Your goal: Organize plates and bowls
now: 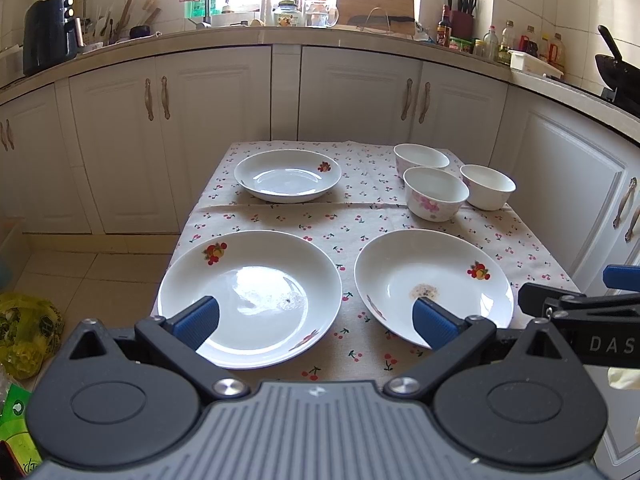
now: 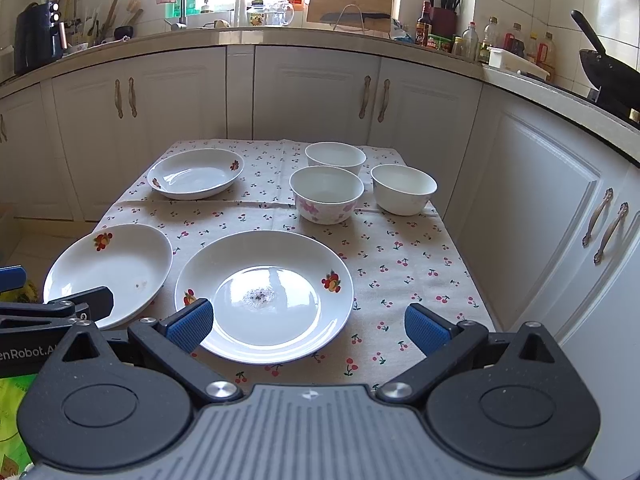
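Plates are being shown low in both frames on the cherry-print tablecloth (image 1: 360, 216): the left plate (image 1: 250, 296) and right plate (image 1: 432, 284), apart. A third plate (image 1: 287, 175) and three bowls (image 1: 435, 194) are sitting farther up. Left gripper (image 1: 316, 322) and right gripper (image 2: 307, 326) are being held spread wide, gripping nothing.

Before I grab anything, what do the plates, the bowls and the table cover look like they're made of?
Plates: likely glazed ceramic; glossy white, window glare, fruit decals. Bowls: same glossy white, probably ceramic or porcelain, one with pink flowers. Table cover: woven fabric, matte, creased, cherry print.
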A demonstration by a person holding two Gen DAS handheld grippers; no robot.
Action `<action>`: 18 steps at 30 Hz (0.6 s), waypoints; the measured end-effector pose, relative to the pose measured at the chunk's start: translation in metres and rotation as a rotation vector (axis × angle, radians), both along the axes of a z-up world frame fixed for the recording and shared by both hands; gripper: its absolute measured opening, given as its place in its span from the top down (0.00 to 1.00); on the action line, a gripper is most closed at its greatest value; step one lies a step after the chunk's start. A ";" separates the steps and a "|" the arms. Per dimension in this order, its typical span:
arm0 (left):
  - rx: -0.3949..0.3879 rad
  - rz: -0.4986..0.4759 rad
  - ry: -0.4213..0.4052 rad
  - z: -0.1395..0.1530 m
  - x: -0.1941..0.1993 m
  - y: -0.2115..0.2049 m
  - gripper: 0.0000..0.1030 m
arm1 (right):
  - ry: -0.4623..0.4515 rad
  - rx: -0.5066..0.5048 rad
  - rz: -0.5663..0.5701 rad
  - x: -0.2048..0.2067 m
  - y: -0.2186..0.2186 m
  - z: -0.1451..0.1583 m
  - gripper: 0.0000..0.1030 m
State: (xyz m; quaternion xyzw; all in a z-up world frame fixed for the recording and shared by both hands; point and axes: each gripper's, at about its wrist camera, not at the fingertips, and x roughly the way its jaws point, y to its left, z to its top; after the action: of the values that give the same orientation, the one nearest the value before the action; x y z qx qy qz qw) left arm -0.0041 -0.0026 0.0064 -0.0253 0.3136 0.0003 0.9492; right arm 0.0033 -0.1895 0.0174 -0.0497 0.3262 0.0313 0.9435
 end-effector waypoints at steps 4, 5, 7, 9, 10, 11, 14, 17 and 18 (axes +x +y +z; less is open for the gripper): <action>0.000 0.000 -0.001 0.001 -0.001 0.000 0.01 | -0.003 -0.001 -0.001 -0.002 0.001 0.000 0.00; -0.001 0.000 -0.001 0.000 -0.001 0.000 0.01 | -0.003 -0.001 -0.001 -0.002 0.001 0.000 0.00; -0.001 -0.001 -0.001 0.001 -0.001 0.000 0.01 | -0.003 -0.001 -0.001 -0.002 0.001 0.000 0.00; 0.001 0.000 -0.001 0.000 -0.001 0.000 0.01 | -0.004 -0.002 -0.002 -0.001 0.002 0.000 0.00; 0.001 0.000 -0.002 0.001 -0.001 0.001 0.01 | -0.004 -0.001 -0.002 -0.001 0.002 0.000 0.00; 0.001 0.000 -0.001 0.001 -0.001 0.001 0.01 | -0.003 -0.002 -0.002 -0.001 0.001 0.000 0.00; 0.000 0.000 -0.001 0.001 -0.001 0.000 0.01 | -0.005 -0.002 -0.002 -0.001 0.001 0.000 0.00; 0.001 0.000 -0.002 0.001 -0.001 0.000 0.01 | -0.005 -0.003 -0.002 -0.001 0.002 0.000 0.00; 0.001 0.000 -0.001 0.001 -0.001 0.000 0.01 | -0.005 -0.003 -0.002 -0.001 0.001 0.001 0.00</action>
State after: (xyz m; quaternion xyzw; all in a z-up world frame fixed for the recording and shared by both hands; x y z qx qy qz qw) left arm -0.0047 -0.0022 0.0069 -0.0247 0.3131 0.0003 0.9494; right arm 0.0019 -0.1881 0.0180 -0.0508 0.3239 0.0298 0.9442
